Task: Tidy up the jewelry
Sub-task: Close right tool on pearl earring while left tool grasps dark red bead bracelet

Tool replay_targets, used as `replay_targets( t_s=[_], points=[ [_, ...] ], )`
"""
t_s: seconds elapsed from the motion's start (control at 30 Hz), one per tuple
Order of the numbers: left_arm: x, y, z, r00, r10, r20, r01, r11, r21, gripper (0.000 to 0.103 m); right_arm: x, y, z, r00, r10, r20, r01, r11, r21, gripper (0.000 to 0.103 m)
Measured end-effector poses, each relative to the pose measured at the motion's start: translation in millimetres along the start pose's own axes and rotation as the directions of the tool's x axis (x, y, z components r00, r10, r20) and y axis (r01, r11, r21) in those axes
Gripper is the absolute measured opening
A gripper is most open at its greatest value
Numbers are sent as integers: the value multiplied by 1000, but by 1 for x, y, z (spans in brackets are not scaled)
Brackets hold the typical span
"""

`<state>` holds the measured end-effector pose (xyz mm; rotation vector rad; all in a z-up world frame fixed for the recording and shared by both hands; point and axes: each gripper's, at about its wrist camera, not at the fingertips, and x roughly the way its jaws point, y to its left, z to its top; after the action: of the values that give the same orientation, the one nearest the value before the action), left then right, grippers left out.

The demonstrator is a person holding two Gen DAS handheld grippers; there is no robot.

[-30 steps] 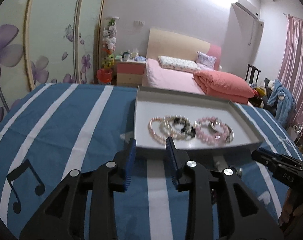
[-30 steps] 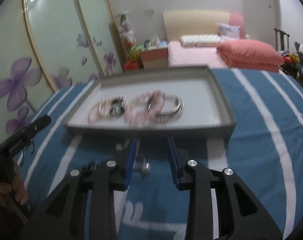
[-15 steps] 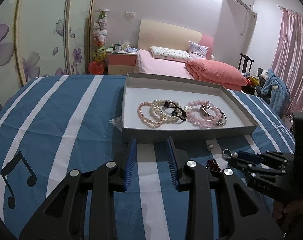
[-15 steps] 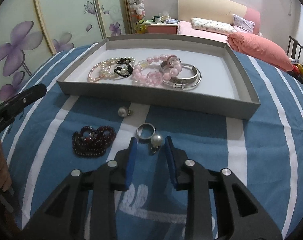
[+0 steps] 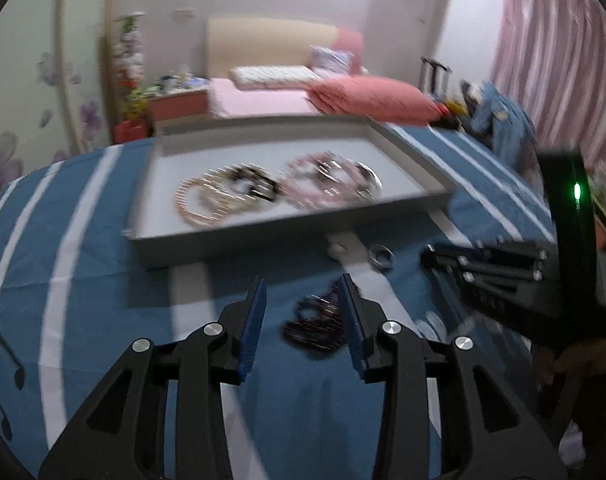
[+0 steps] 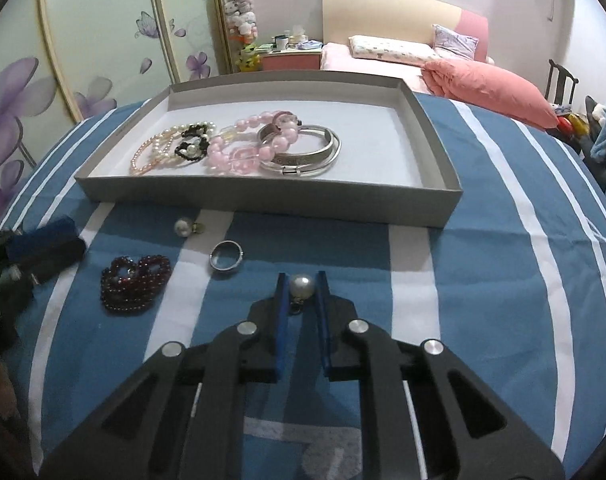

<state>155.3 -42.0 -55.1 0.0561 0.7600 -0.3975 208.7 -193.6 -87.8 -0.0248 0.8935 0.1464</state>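
A grey tray [image 6: 263,200] on the blue striped cloth holds pearl, black, pink bead and silver bracelets [image 6: 239,146]. My right gripper [image 6: 301,284] is shut on a pearl earring [image 6: 301,285] in front of the tray. A silver ring [image 6: 226,255], a second pearl earring [image 6: 183,227] and a dark red bead bracelet [image 6: 135,283] lie on the cloth to its left. My left gripper [image 5: 303,292] is open just above the dark red bracelet [image 5: 315,322], which lies between its fingers. The left wrist view is blurred.
The tray [image 5: 223,240] stands just beyond the loose pieces. The ring [image 5: 381,257] lies to the right in the left wrist view, with the right gripper's body [image 5: 503,272] beside it. A bed and nightstand are in the background.
My right gripper closed on the pearl earring. My left gripper swung right and down over the dark red bracelet.
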Motion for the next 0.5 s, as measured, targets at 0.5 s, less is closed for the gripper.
replay_targets(
  t_s=[0.5],
  points=[
    [37, -8, -2, 986, 107, -129, -98, 992, 76, 15, 1, -4, 0, 1000, 15, 0, -15, 1000, 11, 14]
  ],
)
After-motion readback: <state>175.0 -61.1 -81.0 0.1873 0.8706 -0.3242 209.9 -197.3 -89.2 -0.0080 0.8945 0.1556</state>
